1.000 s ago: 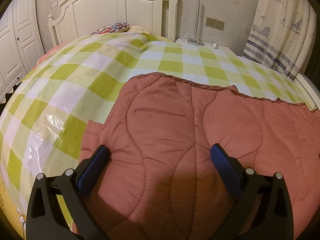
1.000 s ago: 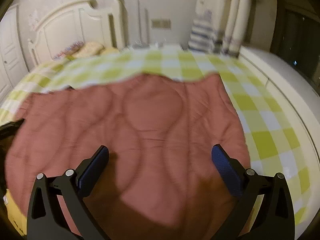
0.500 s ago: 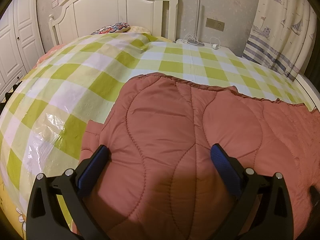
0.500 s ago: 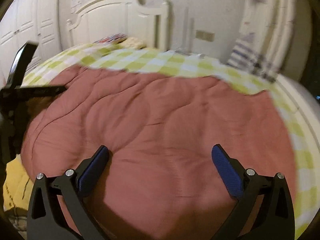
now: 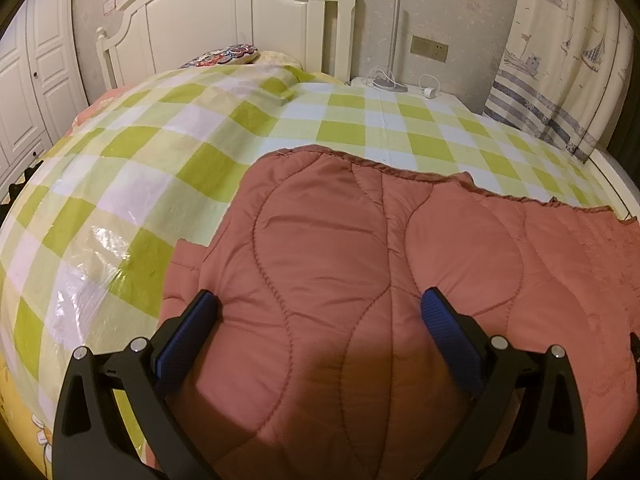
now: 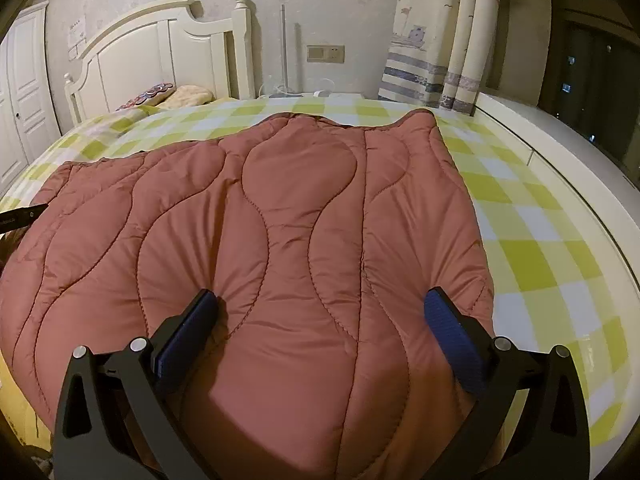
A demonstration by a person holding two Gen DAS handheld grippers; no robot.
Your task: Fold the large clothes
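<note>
Hovering over pink quilted garment spread flat on checkered bed, both tongs released: left gripper near its left edge, right gripper near its right edge; long axis runs sideways between them.

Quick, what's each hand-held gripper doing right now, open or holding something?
Left hand-held gripper: open, holding nothing, over the red quilted garment.
Right hand-held gripper: open, holding nothing, over the same garment.
</note>
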